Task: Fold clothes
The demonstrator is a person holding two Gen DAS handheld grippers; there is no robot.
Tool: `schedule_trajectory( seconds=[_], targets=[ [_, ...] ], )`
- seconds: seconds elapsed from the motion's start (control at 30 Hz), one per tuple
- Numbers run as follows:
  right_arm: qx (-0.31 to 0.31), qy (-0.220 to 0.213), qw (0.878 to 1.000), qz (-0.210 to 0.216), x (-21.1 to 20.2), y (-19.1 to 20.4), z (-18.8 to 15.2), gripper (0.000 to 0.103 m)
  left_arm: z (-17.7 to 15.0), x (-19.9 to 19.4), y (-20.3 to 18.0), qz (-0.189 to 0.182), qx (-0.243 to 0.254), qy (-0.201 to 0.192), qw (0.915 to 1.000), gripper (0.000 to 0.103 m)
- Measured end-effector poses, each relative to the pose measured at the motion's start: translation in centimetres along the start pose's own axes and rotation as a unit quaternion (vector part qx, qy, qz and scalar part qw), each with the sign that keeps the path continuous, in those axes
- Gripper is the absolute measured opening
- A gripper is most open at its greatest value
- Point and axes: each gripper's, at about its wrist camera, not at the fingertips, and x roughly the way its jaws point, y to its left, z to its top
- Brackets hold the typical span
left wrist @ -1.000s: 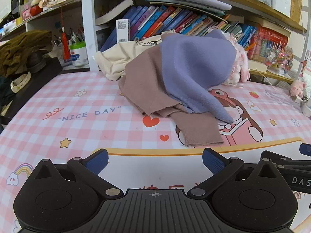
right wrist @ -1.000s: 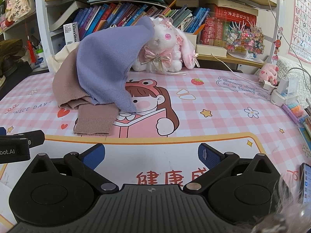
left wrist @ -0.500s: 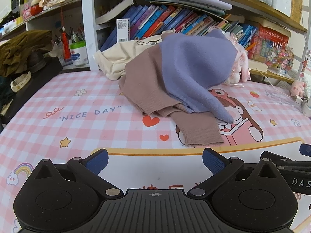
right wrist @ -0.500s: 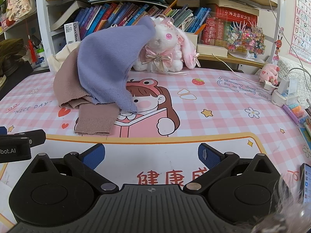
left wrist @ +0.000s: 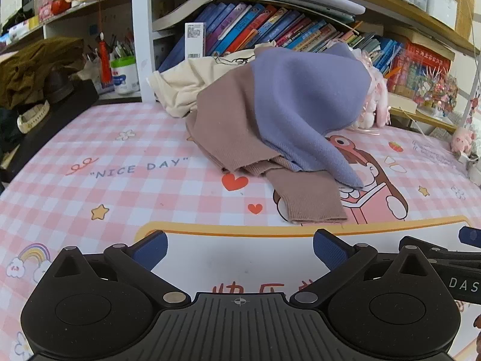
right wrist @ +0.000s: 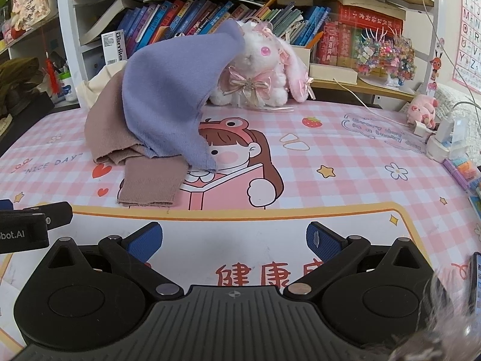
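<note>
Scene: I hold both claws low over the pink checked mat [left wrist: 126,180], short of a heap of unfolded clothes, nothing picked up yet.
Left claw [left wrist: 239,248]: jaws spread wide, empty, above the white panel of the mat, on the near side of the heap.
Right claw [right wrist: 234,239]: jaws likewise spread and empty, just beside my left claw, also near side of the heap.
Heap: the purple top [left wrist: 303,102] lies draped over the brown sweater [left wrist: 237,132]; behind both, a cream garment [left wrist: 183,87] leans toward the bookshelf [left wrist: 270,33].
Purple top, far side: its peak rests against the plush rabbit [right wrist: 270,72], as the right view shows.
Nearest cloth: a brown sleeve [right wrist: 150,185] pokes out of the heap toward me, flat on the mat.
Step in hand, as I judge it: reach in and take one garment off the heap to spread it flat.
Doing it well: I take the purple top first since it lies uppermost, pinching a single layer at its hem corner [right wrist: 209,165] so the brown sweater stays put.
Risk: lifting too fast could drag the rabbit or the sleeve along.
</note>
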Motion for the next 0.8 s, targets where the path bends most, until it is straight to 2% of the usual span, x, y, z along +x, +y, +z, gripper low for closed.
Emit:
schedule_trajectory(
  seconds=[0.33,0.63,0.8],
  targets=[
    [-0.004,0.002,1.000,0.008,0.2,0.1,0.1,0.103,-0.1,0.3,0.7,-0.008,-0.025,0.009,0.9996,0.103],
    [-0.007,0.007,1.000,0.019,0.6,-0.3,0.0,0.103,-0.1,0.4,-1.0,0.004,0.013,0.014,0.9998,0.103],
    [0.001,0.010,0.999,0.030,1.0,-1.0,0.0,0.103,-0.2,0.9,-1.5,-0.004,0.010,0.031,0.9995,0.103]
  ],
)
